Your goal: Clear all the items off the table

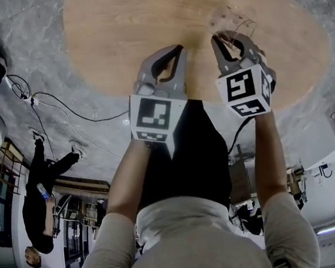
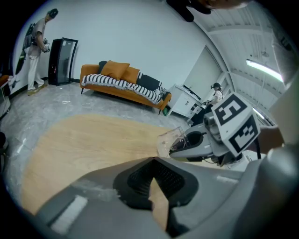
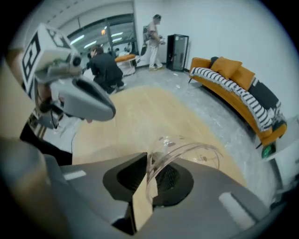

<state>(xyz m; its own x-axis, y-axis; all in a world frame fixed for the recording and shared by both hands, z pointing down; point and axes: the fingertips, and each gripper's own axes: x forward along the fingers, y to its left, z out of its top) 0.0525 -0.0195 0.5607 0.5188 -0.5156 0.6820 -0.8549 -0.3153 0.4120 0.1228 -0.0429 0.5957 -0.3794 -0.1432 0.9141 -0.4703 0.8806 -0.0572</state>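
The right gripper [image 3: 144, 163] has its jaws pinched on the wall of a clear plastic cup [image 3: 196, 148], which is over the wooden desk [image 3: 140, 116], in from its near edge. The left gripper [image 2: 153, 162], jaws together with nothing between them, is over the desk's near edge

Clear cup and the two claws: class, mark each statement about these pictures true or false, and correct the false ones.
1. The right claw is shut on the wall of the clear cup. True.
2. The left claw grips a second cup. False: it is shut with nothing in it.
3. The table has a wooden top. True.
4. The sofa by the wall is blue. False: it is orange.
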